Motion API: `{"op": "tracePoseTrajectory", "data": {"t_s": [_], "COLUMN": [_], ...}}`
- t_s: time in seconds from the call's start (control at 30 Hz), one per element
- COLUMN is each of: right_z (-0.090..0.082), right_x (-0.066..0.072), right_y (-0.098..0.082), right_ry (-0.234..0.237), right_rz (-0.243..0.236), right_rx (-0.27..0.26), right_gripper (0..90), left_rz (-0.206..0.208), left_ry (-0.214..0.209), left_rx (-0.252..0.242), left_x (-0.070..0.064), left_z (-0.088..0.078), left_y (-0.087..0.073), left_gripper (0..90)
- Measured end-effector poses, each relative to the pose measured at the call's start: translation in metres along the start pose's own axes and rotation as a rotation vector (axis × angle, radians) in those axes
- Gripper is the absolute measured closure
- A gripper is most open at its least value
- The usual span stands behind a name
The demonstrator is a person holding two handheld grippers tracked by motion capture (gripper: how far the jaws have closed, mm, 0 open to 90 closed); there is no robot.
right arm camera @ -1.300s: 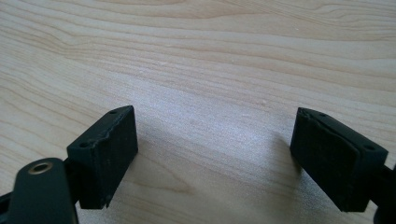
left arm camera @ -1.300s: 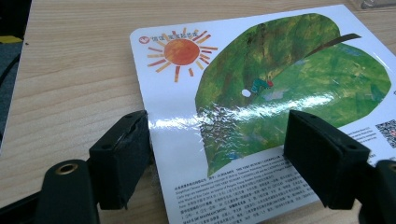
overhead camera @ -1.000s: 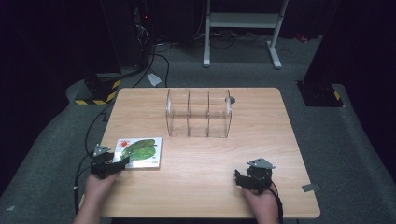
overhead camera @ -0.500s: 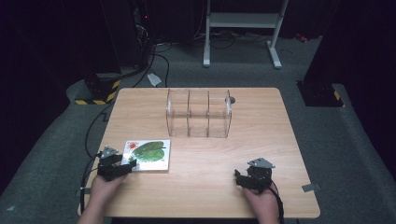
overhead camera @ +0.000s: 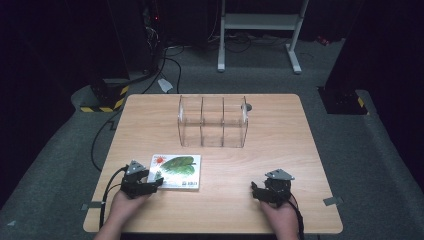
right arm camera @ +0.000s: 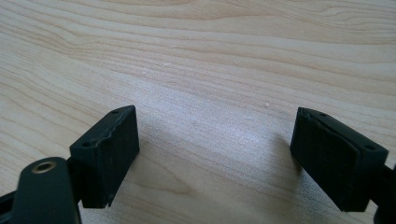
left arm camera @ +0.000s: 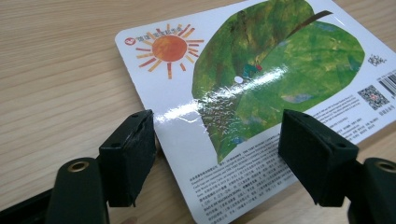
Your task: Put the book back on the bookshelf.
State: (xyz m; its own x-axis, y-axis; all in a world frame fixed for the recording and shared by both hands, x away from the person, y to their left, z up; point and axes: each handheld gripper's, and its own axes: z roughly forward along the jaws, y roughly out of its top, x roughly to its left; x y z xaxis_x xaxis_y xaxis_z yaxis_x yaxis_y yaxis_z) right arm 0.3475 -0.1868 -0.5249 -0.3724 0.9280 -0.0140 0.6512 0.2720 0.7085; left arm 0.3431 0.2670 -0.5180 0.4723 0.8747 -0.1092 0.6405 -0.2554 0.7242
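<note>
Since 1 s ago, left gripper (overhead camera: pixel 156 182) and the book (overhead camera: pixel 176 171) slid right across the table (overhead camera: pixel 280 145); jaws wide apart, straddling the book's near-left corner, having closed a bit. Book lies flat, front-left, well short of the clear divider rack (overhead camera: pixel 212 121). Right gripper (overhead camera: pixel 254 191) unmoved, wide, over bare wood. Room dark, grey floor.
</note>
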Motion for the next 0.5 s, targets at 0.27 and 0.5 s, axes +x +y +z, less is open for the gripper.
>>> {"op": "tracePoseTrajectory", "data": {"t_s": [0.27,0.5], "right_z": [0.000,0.000], "right_x": [0.000,0.000], "right_y": [0.000,0.000], "right_ry": [0.000,0.000], "right_rz": [0.000,0.000], "right_rx": [0.000,0.000], "right_gripper": [15.1,15.1], "left_rz": [0.058,0.090], "left_ry": [-0.056,-0.111], "left_rx": [0.016,0.016], "left_x": [-0.028,-0.046], "left_z": [0.007,0.011], "left_y": [0.003,0.003], "left_gripper": [27.1,26.6]}}
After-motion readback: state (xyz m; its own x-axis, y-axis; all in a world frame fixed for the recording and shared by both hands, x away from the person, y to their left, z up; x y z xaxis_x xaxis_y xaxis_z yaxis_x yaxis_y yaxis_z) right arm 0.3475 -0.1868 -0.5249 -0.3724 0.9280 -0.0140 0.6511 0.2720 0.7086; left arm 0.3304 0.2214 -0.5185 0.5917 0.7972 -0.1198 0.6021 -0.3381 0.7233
